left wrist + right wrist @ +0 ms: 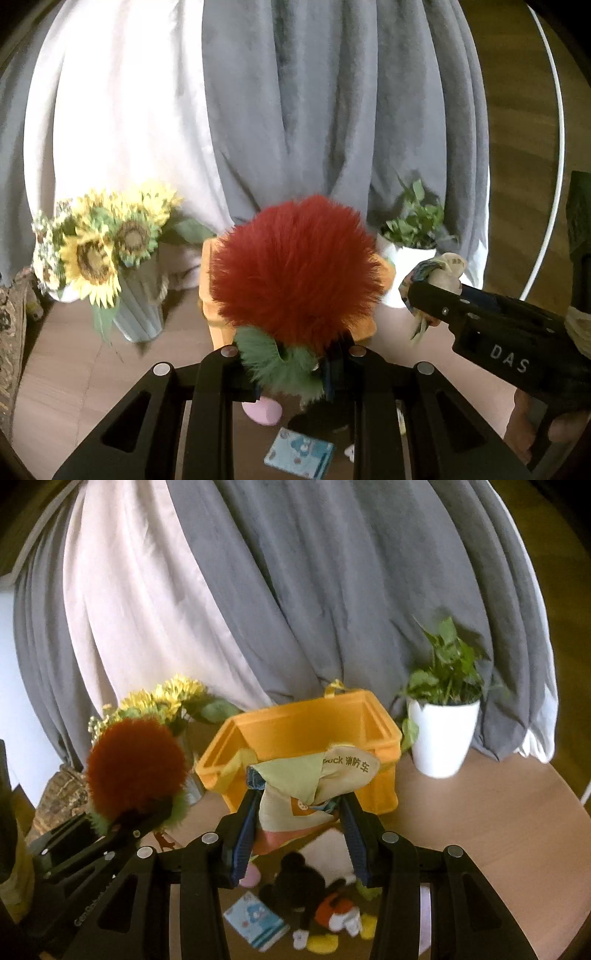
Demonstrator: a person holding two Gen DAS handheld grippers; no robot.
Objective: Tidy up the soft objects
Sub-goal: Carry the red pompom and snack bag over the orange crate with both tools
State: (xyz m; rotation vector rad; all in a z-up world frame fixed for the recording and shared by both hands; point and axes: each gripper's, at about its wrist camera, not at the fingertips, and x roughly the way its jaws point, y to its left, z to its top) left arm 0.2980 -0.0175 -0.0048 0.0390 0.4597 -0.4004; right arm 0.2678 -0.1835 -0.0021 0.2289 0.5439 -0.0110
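Observation:
My left gripper is shut on a fluffy red pom toy with a green furry collar, held up in front of the orange bin. It also shows in the right wrist view. My right gripper is shut on a soft cloth book with printed text, held above the near wall of the orange bin. The bin looks empty inside. From the left wrist view the right gripper holds the cloth at right.
On the wooden table lie a Mickey plush, a blue cartoon pouch and a pink item below the grippers. A sunflower vase stands left of the bin, a white potted plant right. Grey and white curtains hang behind.

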